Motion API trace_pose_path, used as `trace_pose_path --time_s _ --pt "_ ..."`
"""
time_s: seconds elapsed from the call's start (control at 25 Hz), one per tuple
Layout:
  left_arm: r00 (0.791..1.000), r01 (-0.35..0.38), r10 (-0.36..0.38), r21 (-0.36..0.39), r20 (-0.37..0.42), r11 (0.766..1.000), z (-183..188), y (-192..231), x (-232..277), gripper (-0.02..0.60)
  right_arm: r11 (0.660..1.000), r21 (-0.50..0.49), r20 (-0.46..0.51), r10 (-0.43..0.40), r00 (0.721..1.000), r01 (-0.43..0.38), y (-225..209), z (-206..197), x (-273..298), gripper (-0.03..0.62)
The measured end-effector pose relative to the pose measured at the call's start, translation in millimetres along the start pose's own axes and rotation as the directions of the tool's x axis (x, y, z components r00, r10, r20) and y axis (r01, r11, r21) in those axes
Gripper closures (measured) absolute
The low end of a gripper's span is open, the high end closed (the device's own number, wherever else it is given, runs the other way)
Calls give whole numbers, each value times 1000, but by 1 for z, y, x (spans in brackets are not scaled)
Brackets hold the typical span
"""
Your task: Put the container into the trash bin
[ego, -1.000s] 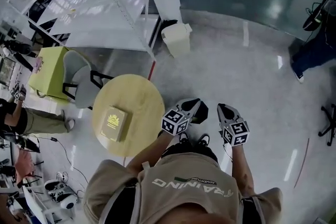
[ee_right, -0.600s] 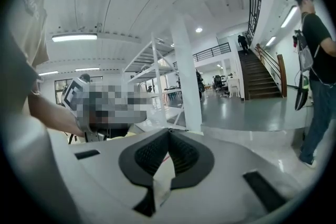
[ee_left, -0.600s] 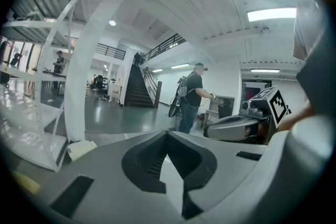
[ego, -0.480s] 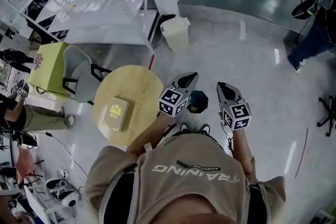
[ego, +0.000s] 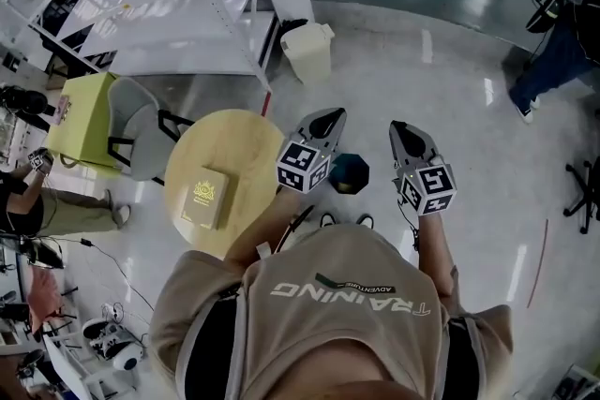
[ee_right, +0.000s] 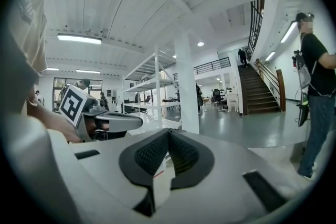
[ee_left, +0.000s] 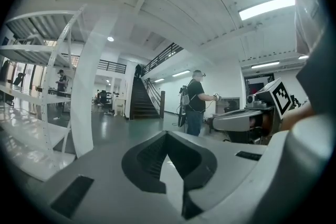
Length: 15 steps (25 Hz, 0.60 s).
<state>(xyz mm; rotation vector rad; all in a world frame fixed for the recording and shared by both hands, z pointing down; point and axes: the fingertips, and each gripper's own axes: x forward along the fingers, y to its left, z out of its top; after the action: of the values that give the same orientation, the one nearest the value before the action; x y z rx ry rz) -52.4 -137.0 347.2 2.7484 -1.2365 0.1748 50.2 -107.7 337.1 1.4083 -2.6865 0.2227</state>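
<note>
Lying flat on the round pale-wood table (ego: 234, 145), left of centre in the head view, is the flat pale-yellow rectangular container (ego: 208, 199) with a gold emblem on top. The white lidded trash bin (ego: 307, 51) stands at upper centre, well apart. Left tongs (ego: 326, 119) and right tongs (ego: 401, 130) are closed and empty. Container judged light, stiff and smooth-faced; a pinch across its narrow width seems soundest.
</note>
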Motion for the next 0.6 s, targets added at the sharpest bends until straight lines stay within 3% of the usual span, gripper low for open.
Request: trace_pose_path --time_s 0.16,0.6 --pt "1000 -3 3 31 1 1000 6 -1 1 577 1000 6 6 -18 1000 18 -5 3 -2 592" --pt "1000 -5 5 9 -7 1000 5 7 -2 577 1000 -20 4 -17 1000 17 2 6 5 592"
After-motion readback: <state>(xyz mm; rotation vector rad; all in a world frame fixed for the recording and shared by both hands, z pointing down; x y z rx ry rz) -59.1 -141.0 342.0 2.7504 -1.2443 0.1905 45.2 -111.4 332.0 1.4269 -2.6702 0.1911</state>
